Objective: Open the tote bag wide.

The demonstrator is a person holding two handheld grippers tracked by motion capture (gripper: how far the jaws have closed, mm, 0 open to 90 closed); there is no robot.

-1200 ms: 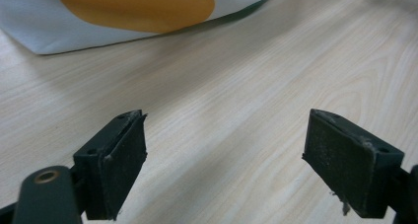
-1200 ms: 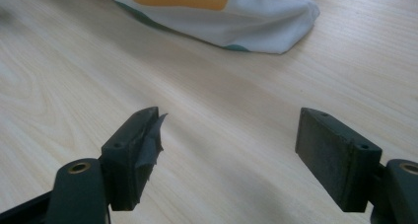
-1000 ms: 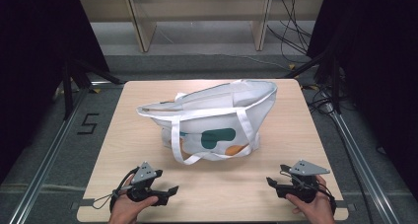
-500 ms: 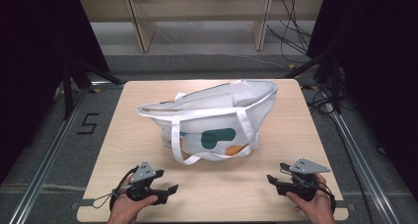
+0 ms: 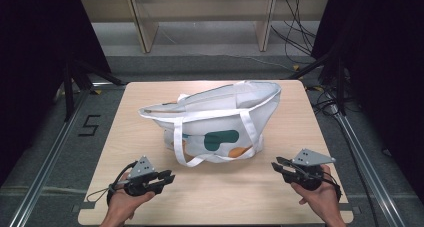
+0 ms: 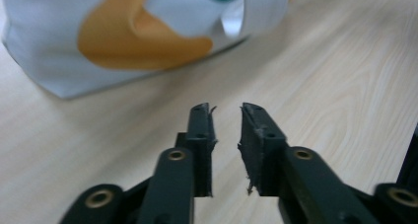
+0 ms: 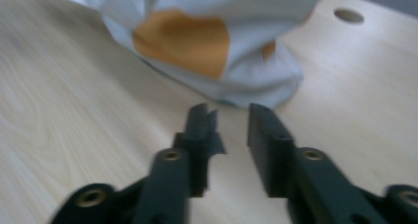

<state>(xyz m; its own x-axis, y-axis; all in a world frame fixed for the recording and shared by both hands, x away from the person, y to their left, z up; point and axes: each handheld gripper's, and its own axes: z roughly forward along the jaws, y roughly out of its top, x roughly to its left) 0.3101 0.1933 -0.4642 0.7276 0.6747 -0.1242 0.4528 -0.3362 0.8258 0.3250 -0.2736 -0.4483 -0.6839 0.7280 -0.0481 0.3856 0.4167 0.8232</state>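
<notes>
A white tote bag [image 5: 220, 119] with green and orange patches lies on its side in the middle of the wooden table [image 5: 150, 102], its handles drooping toward me. My left gripper [image 5: 169, 177] rests near the front left of the table, open with a small gap and nothing between its jaws. In the left gripper view the bag [image 6: 123, 31] lies just ahead of my left gripper [image 6: 226, 108]. My right gripper [image 5: 276, 165] sits at the front right, also open and empty. The right gripper view shows the bag's corner [image 7: 207, 41] close ahead of my right gripper [image 7: 227, 108].
Wooden shelving legs [image 5: 142, 22] and loose cables [image 5: 295, 32] stand on the floor behind the table. Metal rails [image 5: 45, 157] run along both sides. A dark "5" mark [image 5: 89, 125] lies on the floor at left.
</notes>
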